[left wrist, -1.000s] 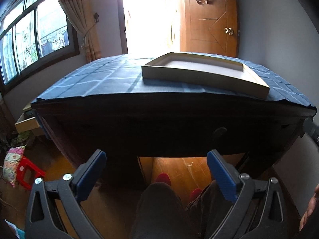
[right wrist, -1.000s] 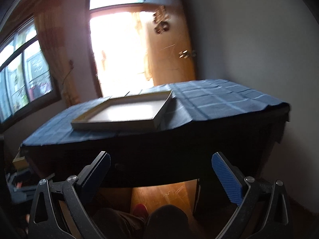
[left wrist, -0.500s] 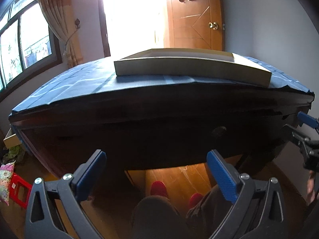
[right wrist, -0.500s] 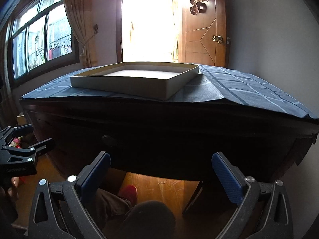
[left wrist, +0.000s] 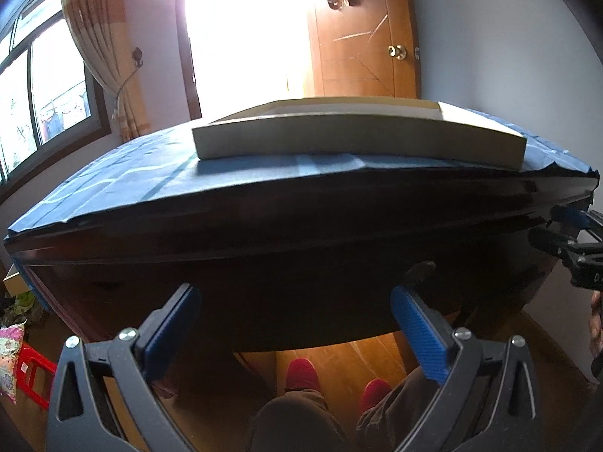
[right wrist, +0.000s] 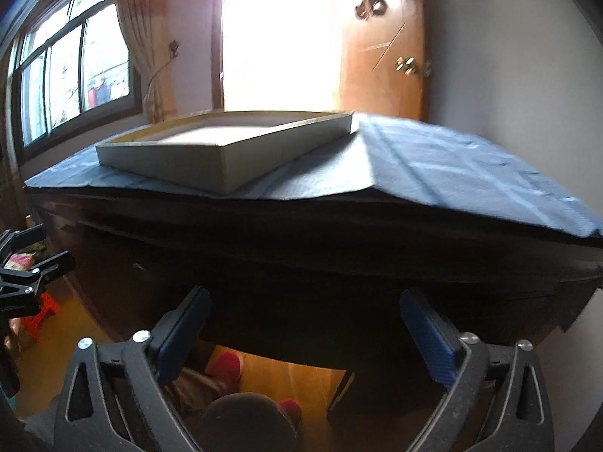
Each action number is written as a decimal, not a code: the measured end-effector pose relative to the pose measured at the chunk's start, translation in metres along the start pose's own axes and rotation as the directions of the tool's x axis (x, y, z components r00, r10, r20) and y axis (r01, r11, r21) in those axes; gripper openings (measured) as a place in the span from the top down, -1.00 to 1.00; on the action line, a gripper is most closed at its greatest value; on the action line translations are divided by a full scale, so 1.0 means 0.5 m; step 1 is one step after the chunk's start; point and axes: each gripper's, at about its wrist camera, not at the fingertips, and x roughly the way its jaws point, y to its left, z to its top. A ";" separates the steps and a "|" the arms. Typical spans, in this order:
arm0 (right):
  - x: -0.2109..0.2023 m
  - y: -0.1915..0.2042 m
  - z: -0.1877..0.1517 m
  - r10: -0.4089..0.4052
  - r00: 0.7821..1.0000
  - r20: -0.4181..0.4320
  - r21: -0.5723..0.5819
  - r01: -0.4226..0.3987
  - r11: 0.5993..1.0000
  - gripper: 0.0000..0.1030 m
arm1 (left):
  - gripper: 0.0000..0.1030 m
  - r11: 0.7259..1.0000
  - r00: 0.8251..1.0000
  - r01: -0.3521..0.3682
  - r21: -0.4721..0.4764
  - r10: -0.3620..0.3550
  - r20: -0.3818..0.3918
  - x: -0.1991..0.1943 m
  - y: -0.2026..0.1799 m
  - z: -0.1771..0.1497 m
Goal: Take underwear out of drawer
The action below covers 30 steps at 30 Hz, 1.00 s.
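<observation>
The dark wooden desk's drawer front [left wrist: 301, 263] is shut, with a dark knob [left wrist: 422, 269] right of its middle. No underwear is in view. My left gripper [left wrist: 296, 301] is open and empty, low in front of the drawer front, its right finger just below the knob. My right gripper [right wrist: 305, 301] faces the desk front [right wrist: 339, 271] further right; its jaws are wide and closing, with nothing between them. Each gripper also shows in the other's view: the right gripper [left wrist: 569, 233] at the right edge, the left gripper [right wrist: 30, 263] at the left edge.
A blue cloth [left wrist: 132, 177] covers the desk top and a shallow beige tray [left wrist: 358, 139] lies on it. The person's knees [left wrist: 294, 422] and red slippers [left wrist: 301, 374] are under the desk. A red stool [left wrist: 34, 373] stands on the floor at left. An orange door [left wrist: 361, 45] is behind.
Both grippers have sunk and come closer to the desk front. The tray's top, seen from above before, is now nearly edge-on, and the right gripper has come into the left wrist view.
</observation>
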 end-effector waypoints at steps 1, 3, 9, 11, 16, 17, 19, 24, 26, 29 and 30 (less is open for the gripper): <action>0.007 0.006 0.003 0.022 1.000 -0.013 -0.010 -0.022 1.000 -0.76 | -0.99 1.000 1.000 0.001 0.002 -0.001 -0.006 0.004 -0.003 0.000; 0.020 0.027 0.009 0.036 0.999 -0.023 -0.052 -0.037 0.998 -0.74 | -0.99 1.000 1.000 0.004 0.005 -0.004 -0.012 0.011 -0.007 0.004; 0.069 0.044 0.023 0.064 0.992 -0.104 -0.140 -0.079 0.987 -0.75 | -0.99 1.000 1.000 0.020 0.008 -0.020 -0.023 0.020 -0.006 0.017; 0.070 0.053 0.030 0.064 0.988 -0.138 -0.185 -0.090 0.979 -0.75 | -0.99 1.000 0.999 0.029 0.001 -0.029 -0.035 0.028 -0.008 0.019; 0.074 0.068 0.038 0.047 0.964 -0.261 -0.328 -0.134 0.935 -0.74 | -0.99 0.998 0.997 0.056 -0.018 -0.057 -0.060 0.042 -0.028 0.022; 0.075 0.067 0.035 0.043 0.959 -0.279 -0.341 -0.141 0.929 -0.75 | -0.99 0.998 0.997 0.056 -0.010 -0.057 -0.058 0.043 -0.035 0.022; 0.075 0.071 0.031 0.031 0.957 -0.288 -0.363 -0.139 0.921 -0.77 | -0.99 0.999 0.997 0.051 0.005 -0.050 -0.059 0.044 -0.045 0.021; 0.075 0.085 0.022 -0.006 0.959 -0.285 -0.386 -0.109 0.916 -0.82 | -0.99 0.998 0.996 0.054 0.024 -0.052 -0.072 0.046 -0.057 0.022; 0.073 0.082 0.022 0.001 0.956 -0.293 -0.381 -0.118 0.917 -0.82 | -0.99 0.998 0.996 0.055 0.017 -0.054 -0.071 0.042 -0.059 0.023; 0.084 0.058 0.035 0.064 0.949 -0.308 -0.290 -0.157 0.944 -0.82 | -0.99 0.997 0.995 0.073 0.008 -0.073 -0.072 0.038 -0.067 0.026; 0.082 0.053 0.038 0.078 0.948 -0.310 -0.270 -0.166 0.948 -0.82 | -0.99 0.997 0.994 0.077 0.011 -0.076 -0.073 0.037 -0.070 0.026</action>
